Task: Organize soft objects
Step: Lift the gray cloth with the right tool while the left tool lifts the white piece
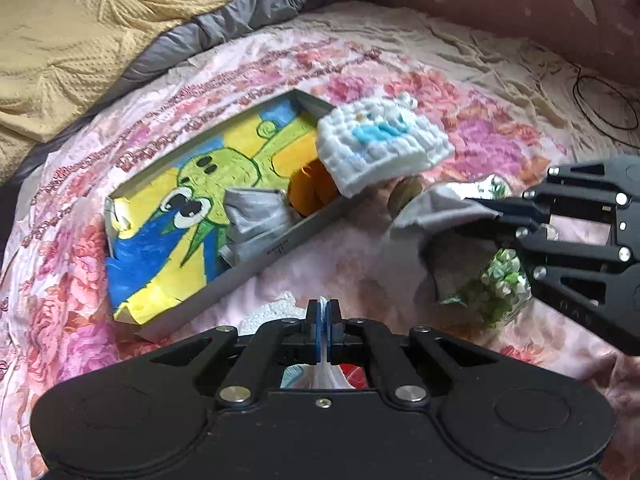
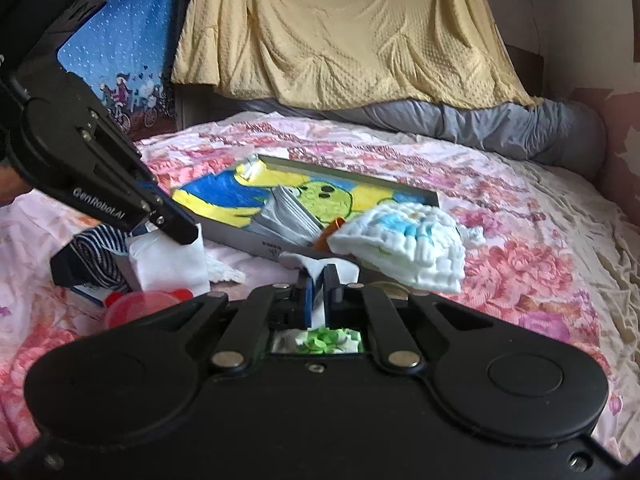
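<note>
My left gripper (image 1: 323, 309) is shut on a thin white cloth (image 2: 168, 264), seen from the right wrist view hanging under its tip (image 2: 187, 236). My right gripper (image 2: 318, 278) is shut on a grey cloth (image 1: 432, 216), which droops from its jaws (image 1: 482, 210) over a jar of green and white bits (image 1: 504, 284). A shallow grey tray (image 1: 280, 248) lined with a cartoon drawing lies on the bed. It holds a folded grey cloth (image 1: 256, 220) and an orange piece (image 1: 312, 192). A white waffle cloth with blue marks (image 1: 384, 140) rests over the tray's right corner.
A floral sheet (image 1: 80, 312) covers the bed. A yellow blanket (image 2: 344, 28) and a grey quilt (image 2: 520, 128) are piled at the far side. A dark striped item (image 2: 96, 256) and a red lid (image 2: 140, 304) lie beneath the left gripper. A black cable (image 1: 604, 100) lies at the right.
</note>
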Available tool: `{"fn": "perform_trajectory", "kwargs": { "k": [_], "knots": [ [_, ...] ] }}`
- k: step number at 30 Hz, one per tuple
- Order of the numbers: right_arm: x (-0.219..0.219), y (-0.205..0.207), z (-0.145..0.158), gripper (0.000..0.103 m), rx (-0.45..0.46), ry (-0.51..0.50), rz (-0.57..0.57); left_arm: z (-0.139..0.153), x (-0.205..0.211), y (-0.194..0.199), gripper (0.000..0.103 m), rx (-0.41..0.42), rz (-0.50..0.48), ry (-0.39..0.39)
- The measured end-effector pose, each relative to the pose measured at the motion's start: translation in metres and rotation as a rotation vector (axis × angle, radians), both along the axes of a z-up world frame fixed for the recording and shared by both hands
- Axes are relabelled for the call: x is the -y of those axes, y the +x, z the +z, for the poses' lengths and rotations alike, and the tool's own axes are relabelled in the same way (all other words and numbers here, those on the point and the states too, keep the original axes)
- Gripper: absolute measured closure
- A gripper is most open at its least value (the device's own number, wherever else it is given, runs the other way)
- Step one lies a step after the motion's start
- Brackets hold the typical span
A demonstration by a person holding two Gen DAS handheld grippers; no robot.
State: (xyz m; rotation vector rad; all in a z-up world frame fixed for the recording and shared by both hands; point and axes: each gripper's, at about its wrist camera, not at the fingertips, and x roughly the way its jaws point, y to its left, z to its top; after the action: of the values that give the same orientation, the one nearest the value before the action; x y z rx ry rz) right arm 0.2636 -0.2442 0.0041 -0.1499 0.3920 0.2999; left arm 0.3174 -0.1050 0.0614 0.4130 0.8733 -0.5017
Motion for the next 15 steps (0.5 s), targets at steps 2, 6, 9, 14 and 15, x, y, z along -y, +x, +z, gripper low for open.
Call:
{"fn": "perform_trajectory", "kwargs": {
  "k": [2,6,9,14,15],
  "knots": [
    [0.0,-0.002,0.003,0.102,0.012,0.007,0.009,0.007,-0.001,-0.002,0.102,0.011,0.009,-0.01],
    [0.0,-0.007,0.009,0.103,0.038,0.017,0.026,0.023,-0.003,-0.007,0.102,0.038,0.022,-0.019],
    [-0.002,-0.01,0.012,0.103,0.052,0.015,0.038,0.033,-0.006,-0.01,0.102,0.057,0.034,-0.034],
    [-0.006,-0.01,0.011,0.103,0.047,0.004,0.049,0.038,-0.008,-0.014,0.102,0.064,0.05,-0.036],
    [-0.006,-0.009,0.01,0.103,0.044,0.003,0.052,0.038,-0.008,-0.015,0.102,0.065,0.052,-0.037]
  ]
}}
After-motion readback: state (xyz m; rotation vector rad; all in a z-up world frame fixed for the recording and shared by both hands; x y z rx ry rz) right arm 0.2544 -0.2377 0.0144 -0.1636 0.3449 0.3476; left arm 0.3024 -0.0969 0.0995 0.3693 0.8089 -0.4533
